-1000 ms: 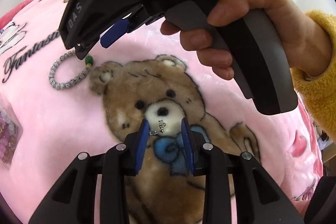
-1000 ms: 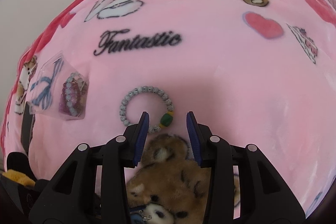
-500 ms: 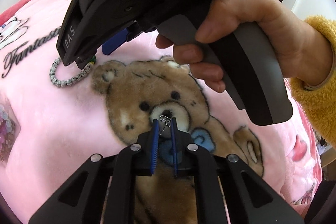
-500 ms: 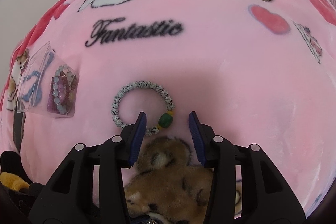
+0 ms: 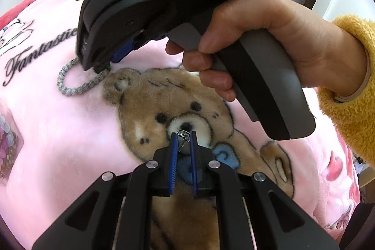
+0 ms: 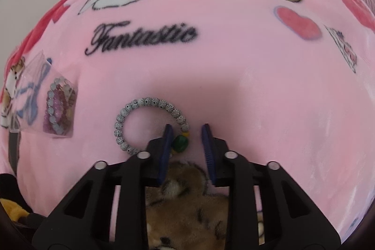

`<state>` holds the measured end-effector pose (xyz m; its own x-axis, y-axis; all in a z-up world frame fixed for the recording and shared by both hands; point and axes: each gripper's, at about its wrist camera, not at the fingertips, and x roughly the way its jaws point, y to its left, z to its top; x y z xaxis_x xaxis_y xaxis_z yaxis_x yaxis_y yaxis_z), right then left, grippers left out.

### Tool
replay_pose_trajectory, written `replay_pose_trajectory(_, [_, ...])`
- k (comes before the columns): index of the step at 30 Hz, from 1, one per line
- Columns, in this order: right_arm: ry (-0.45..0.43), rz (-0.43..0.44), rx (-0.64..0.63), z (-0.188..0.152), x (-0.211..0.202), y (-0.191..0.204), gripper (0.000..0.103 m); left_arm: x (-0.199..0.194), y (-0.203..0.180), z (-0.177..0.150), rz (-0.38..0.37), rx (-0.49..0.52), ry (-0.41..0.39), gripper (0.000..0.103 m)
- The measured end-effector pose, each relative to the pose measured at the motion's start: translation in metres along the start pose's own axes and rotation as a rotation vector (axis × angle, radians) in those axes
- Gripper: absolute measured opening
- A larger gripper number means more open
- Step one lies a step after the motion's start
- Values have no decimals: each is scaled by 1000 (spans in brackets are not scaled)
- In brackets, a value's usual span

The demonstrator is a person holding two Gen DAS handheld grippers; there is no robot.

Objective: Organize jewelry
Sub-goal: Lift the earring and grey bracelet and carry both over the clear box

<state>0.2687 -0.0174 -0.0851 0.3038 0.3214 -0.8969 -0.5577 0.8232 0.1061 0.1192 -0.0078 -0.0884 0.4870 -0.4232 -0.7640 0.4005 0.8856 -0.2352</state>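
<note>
**2 pieces, 1 in each hand**

My left gripper [image 5: 182, 136] points steeply down at the printed bear's muzzle on the pink blanket [image 6: 234, 76]. Its jaws have just closed and now pinch a small silver charm [image 5: 183, 133] at the very tips. I take it there because the piece is tiny and lies in deep pile, so only the tips can get at it.

My right gripper [image 6: 186, 132] works on the grey bead bracelet [image 6: 131, 107], which lies flat on the blanket just above the bear's ear. I straddle its green bead [image 6: 180, 143], the fattest part of the ring, because it gives the pads something to bite. These jaws have just been closing. 1 pad touches the bead and the other stands off it, so nothing is clamped yet.

The clear bag [image 6: 57, 109] of coloured beads lies well to the left, probably where both pieces are meant to go.
</note>
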Motion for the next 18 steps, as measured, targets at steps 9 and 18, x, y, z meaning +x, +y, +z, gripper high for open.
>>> replay_pose_trajectory(9, [-81, 13, -29, -4, -18, 2, 13, -2, -8, -2, 18, 10, -27, 10])
replay_pose_trajectory(18, [-193, 80, -9, 0, -65, 1, 13, -43, -7, 3, 18, -17, -132, 10])
